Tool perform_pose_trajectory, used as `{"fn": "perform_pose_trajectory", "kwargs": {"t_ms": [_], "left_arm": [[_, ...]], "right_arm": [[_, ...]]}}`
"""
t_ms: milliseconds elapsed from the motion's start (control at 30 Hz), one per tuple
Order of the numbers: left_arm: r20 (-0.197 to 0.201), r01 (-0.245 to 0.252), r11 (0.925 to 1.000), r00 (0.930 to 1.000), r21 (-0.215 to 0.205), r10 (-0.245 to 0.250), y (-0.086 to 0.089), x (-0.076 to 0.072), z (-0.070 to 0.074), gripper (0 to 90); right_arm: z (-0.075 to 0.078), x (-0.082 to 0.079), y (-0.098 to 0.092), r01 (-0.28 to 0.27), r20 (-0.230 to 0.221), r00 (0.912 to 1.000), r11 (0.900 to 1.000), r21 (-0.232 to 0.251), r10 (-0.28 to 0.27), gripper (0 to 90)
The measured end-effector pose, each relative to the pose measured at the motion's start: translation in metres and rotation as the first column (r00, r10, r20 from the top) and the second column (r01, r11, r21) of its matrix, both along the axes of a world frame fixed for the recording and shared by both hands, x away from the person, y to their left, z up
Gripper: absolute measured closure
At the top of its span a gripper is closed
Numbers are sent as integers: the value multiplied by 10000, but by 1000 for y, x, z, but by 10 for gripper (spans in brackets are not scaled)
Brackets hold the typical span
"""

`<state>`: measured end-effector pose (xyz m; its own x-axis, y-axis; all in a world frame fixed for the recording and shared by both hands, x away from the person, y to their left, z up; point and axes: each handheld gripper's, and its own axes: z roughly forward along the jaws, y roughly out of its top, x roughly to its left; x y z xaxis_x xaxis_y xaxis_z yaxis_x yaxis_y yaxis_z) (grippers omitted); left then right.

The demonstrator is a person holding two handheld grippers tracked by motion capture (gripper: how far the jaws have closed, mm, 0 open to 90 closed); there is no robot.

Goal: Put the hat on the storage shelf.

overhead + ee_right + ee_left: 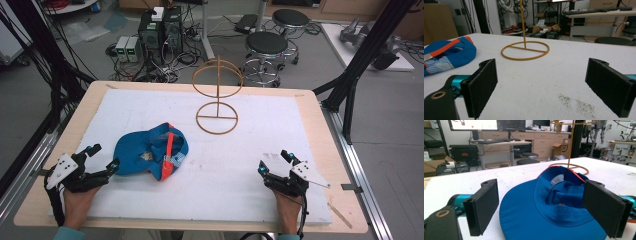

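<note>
Resting on the white mat (240,165), the blue cap (150,152) lies upside down, near and left of the wire hat stand (217,95), untouched; the left gripper (102,160) sits just beside its brim, the right gripper (272,162) well apart from it. Left gripper view: jaws spread wide, brim (531,220) between them, not yet clamped. Right gripper view: jaws wide and empty, stand base ring (525,51) ahead. Judged progress: grasping and placing the cap on the stand both remain.
</note>
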<state>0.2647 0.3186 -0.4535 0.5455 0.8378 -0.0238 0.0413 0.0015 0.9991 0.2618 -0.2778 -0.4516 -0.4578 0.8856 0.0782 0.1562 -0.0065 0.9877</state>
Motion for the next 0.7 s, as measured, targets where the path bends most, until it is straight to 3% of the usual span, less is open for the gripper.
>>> {"fn": "perform_pose_trajectory", "kwargs": {"t_ms": [400,700], "left_arm": [[11,83,9999,10000,87,-83,-1,0,0,144],[-309,507,9986,9983,146,-502,-1,3,2,167]], "right_arm": [[0,0,0,-30,59,10000,10000,-76,31,98],[0,1,0,-38,-51,10000,10000,-41,38,98]]}}
